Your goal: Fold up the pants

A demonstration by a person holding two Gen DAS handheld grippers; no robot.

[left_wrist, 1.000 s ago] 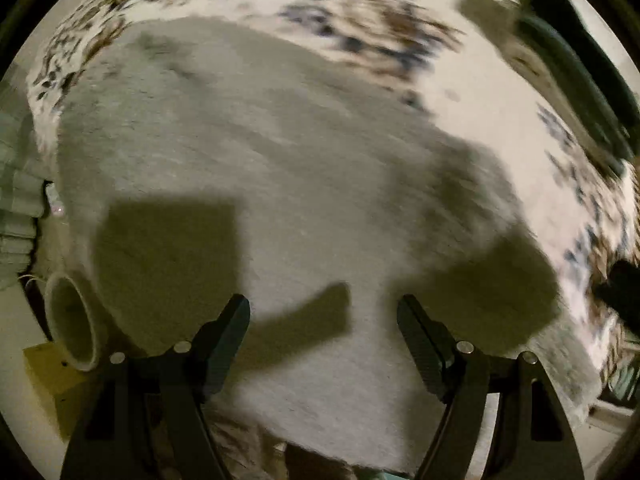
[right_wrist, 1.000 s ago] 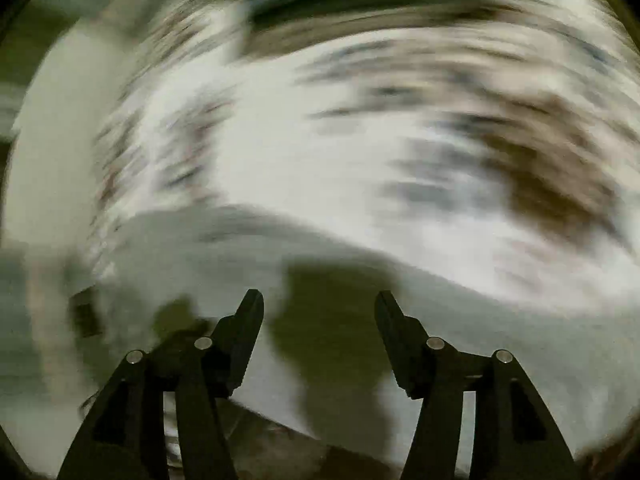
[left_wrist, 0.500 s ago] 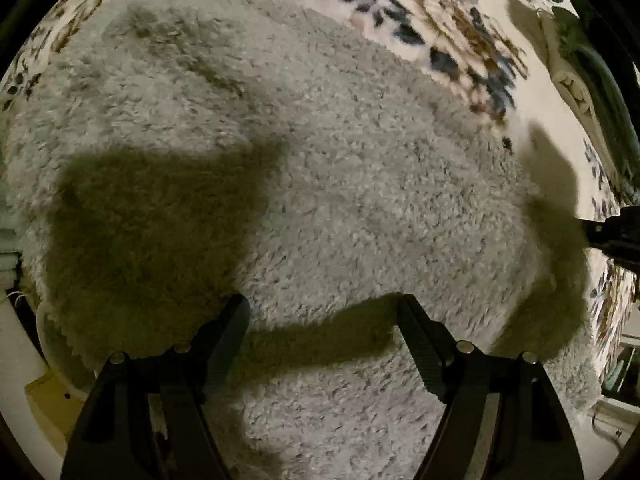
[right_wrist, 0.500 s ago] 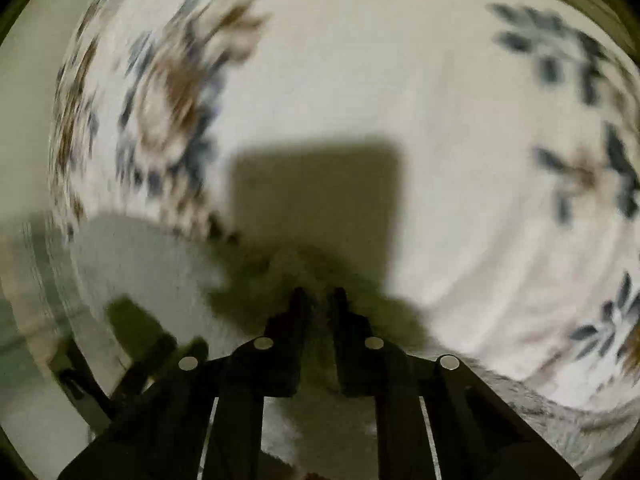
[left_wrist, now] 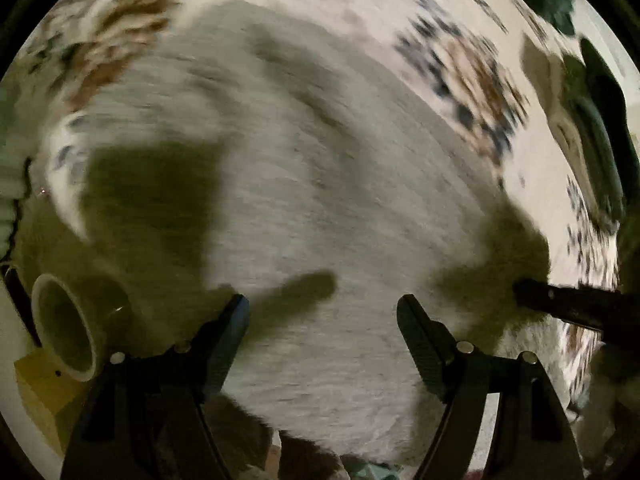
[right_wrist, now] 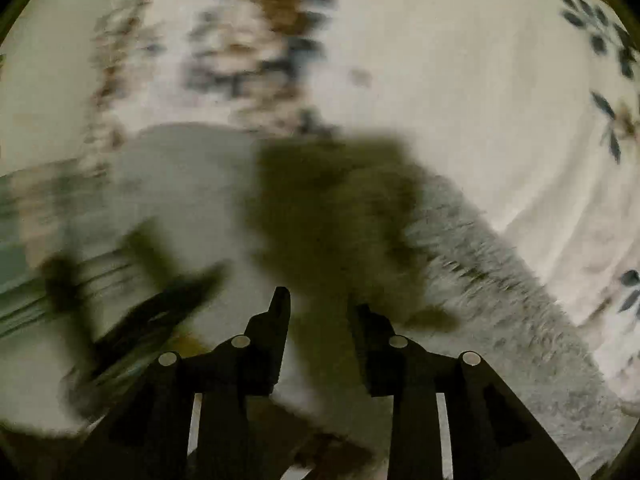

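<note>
The grey fleecy pants (left_wrist: 320, 184) lie spread on a flowered bedsheet (left_wrist: 460, 40). My left gripper (left_wrist: 323, 316) is open and empty, raised above the middle of the pants. In the right wrist view the pants (right_wrist: 500, 280) run from lower right to the left. My right gripper (right_wrist: 318, 312) is partly open, its jaws a narrow gap apart, with a dark fold of fleece in the shadow between and just ahead of them. I cannot tell whether the fabric is still pinched. The right gripper's tip also shows in the left wrist view (left_wrist: 568, 308) at the pants' right edge.
A pale cylindrical cup (left_wrist: 64, 328) and a yellow object (left_wrist: 36, 384) sit off the bed at lower left. Dark green fabric (left_wrist: 600, 128) lies at the far right. The flowered sheet (right_wrist: 460, 60) extends beyond the pants. Both views are motion-blurred.
My left gripper has lifted back from the pants, staying open. My right gripper, shut on the pants' edge half a second ago, now has its jaws parted and has shifted over the fabric.
</note>
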